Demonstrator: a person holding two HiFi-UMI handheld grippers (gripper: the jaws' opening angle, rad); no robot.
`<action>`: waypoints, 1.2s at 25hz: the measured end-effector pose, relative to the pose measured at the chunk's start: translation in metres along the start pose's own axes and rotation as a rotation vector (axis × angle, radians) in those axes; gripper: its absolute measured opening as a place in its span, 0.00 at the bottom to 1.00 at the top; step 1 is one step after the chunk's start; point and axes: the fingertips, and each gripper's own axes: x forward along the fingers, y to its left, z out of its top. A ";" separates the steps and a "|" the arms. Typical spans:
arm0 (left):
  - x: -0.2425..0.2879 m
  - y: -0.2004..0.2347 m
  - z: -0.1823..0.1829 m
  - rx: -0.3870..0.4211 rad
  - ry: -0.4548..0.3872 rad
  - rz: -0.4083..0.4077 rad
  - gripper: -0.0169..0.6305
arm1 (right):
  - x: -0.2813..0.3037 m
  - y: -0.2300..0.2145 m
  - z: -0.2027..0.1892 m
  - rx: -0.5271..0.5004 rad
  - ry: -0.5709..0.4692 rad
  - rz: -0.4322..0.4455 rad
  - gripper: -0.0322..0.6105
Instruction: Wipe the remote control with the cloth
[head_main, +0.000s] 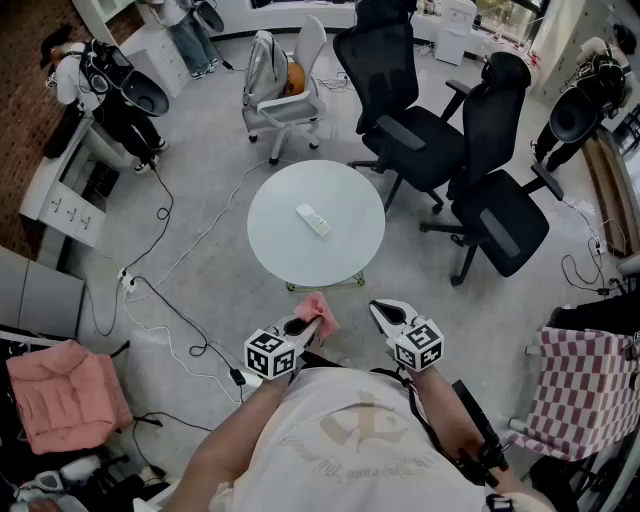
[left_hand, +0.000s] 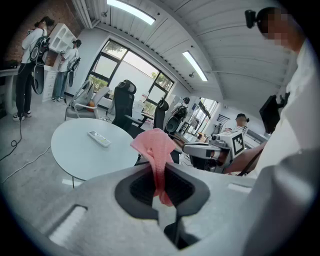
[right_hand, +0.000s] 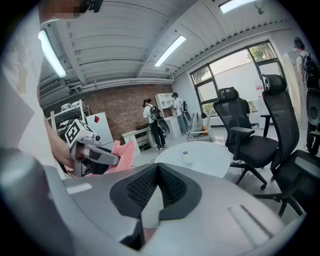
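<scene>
The small white remote control (head_main: 313, 219) lies flat near the middle of the round white desk (head_main: 275, 255). Nothing is touching it.

The left gripper (head_main: 306, 326) is on the near side of the desk, just past its edge and not over the top. Its jaws are squeezed onto the soft pink cloth (head_main: 320, 311). The cloth sticks up out of the jaws in a loose bunch. It is well apart from the remote control.

The right gripper (head_main: 380, 309) is on the near side of the desk too, a little off the edge. Its jaws are pressed together with nothing between them.

Two black office chairs (head_main: 425, 135) stand at the far right of the desk. A white chair (head_main: 290, 100) stands beyond the far side. Thin black cables (head_main: 160, 300) run over the floor to the left of the desk.

So how far is the job? The cloth is picked up, and that part looks done. The wiping does not look started, because the cloth is not on the remote control yet. I think the person has to come closer to the desk next. Then the cloth must reach the middle of the desk and rub over the remote control. The empty right gripper could help by keeping the remote control from sliding.
</scene>
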 end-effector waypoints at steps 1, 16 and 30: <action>-0.002 -0.002 -0.002 0.001 -0.001 0.001 0.06 | -0.001 0.002 0.000 -0.003 0.000 0.003 0.06; -0.024 -0.003 -0.019 -0.009 -0.013 0.046 0.06 | 0.002 0.012 -0.005 0.032 -0.015 0.009 0.06; -0.042 0.054 -0.006 -0.062 -0.010 0.083 0.06 | 0.064 0.010 0.002 0.051 0.044 0.017 0.06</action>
